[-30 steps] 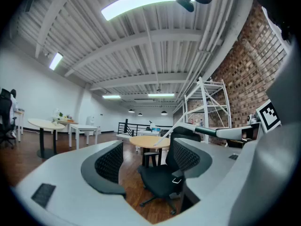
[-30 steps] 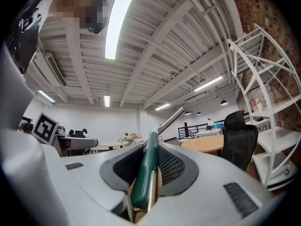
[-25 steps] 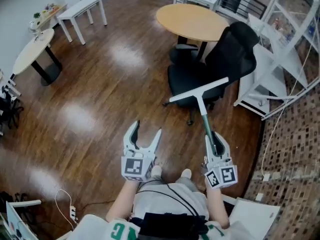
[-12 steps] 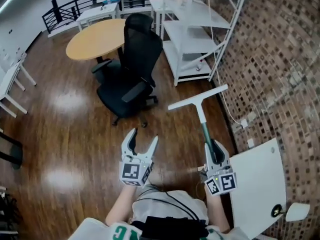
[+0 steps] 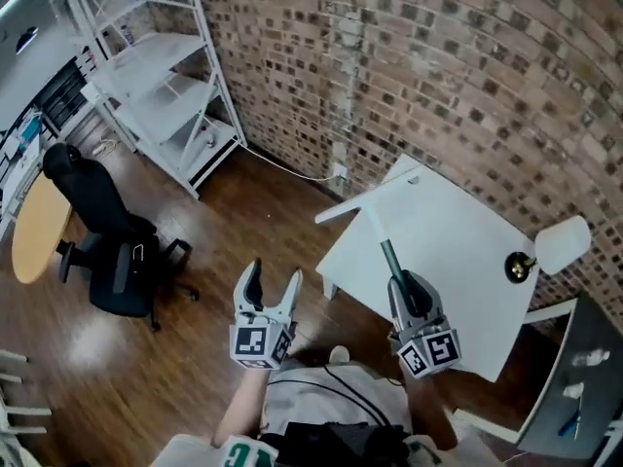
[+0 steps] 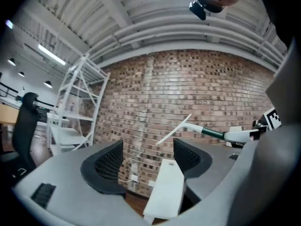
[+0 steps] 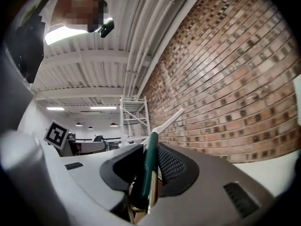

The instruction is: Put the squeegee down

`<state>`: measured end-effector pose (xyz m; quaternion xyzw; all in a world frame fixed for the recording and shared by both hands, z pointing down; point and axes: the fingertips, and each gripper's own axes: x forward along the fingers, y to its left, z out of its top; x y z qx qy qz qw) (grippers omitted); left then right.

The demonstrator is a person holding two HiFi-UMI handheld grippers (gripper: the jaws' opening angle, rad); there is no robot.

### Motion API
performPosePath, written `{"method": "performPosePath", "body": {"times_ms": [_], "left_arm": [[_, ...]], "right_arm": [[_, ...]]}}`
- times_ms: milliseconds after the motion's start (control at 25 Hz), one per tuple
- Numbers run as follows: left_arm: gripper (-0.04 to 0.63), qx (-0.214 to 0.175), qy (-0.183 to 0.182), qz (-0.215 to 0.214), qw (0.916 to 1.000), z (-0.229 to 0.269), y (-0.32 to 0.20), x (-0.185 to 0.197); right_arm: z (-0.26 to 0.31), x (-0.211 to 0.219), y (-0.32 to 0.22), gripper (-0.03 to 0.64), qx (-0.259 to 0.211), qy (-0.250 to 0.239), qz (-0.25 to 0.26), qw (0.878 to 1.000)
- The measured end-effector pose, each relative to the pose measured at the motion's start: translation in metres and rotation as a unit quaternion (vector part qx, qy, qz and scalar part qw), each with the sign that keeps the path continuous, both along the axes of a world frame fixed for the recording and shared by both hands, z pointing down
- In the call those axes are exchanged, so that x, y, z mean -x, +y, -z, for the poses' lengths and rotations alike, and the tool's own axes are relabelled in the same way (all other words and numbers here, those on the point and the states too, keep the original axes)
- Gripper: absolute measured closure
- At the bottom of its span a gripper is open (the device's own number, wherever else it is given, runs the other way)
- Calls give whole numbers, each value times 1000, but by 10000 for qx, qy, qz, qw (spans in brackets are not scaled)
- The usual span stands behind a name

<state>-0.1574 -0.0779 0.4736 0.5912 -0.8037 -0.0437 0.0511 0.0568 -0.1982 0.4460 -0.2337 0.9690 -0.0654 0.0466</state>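
Nearest me, the person is holding both tools out level in front of the body. The left tool (image 5: 274, 275) is standing with its jaws wide apart and carrying nothing. Only the brick wall (image 6: 197, 88) and an edge of the white surface (image 6: 164, 192) are showing through the gap. The right tool (image 5: 409, 285) is pinching fully closed on the dark green handle of the squeegee (image 5: 389, 254), gripping it at the bottom end.

The squeegee is pointing away from the person. Its shaft is reaching out over the white surface and its crossbar is hanging above the far-left corner, apparently clear of the top. Contact is hard to judge there, white lying over white.

Risks, as I am judging them:
- The crossbar is sitting close to the surface's edge, so a release here could be leaving the head overhanging and the squeegee tipping off onto the wooden floor (image 5: 195, 348).
- Letting go while it is hanging above the top could be sending it bouncing or sliding.
- The head is reaching toward the brick wall, so a push forward could be knocking the blade into it.

Appearance: a slim green grip and a pale neck, widening into a long, thin white blade set crosswise in a T shape. It is looking light and rigid, and tilting slightly
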Motion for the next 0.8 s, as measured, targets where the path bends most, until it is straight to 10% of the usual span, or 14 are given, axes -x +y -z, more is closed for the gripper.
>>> {"method": "performPosePath", "body": {"times_ms": [440,800], "left_arm": [[273,78,-406,-2749,9606,-5,-182,-162],[273,-17,-391,-3684,9288,-9,-277,-182]], "right_arm": [[-34,-175,-60,499,599,-305,-2525,9653],[-81,-195,-134,499,1238,-313,-3669,9215]]}}
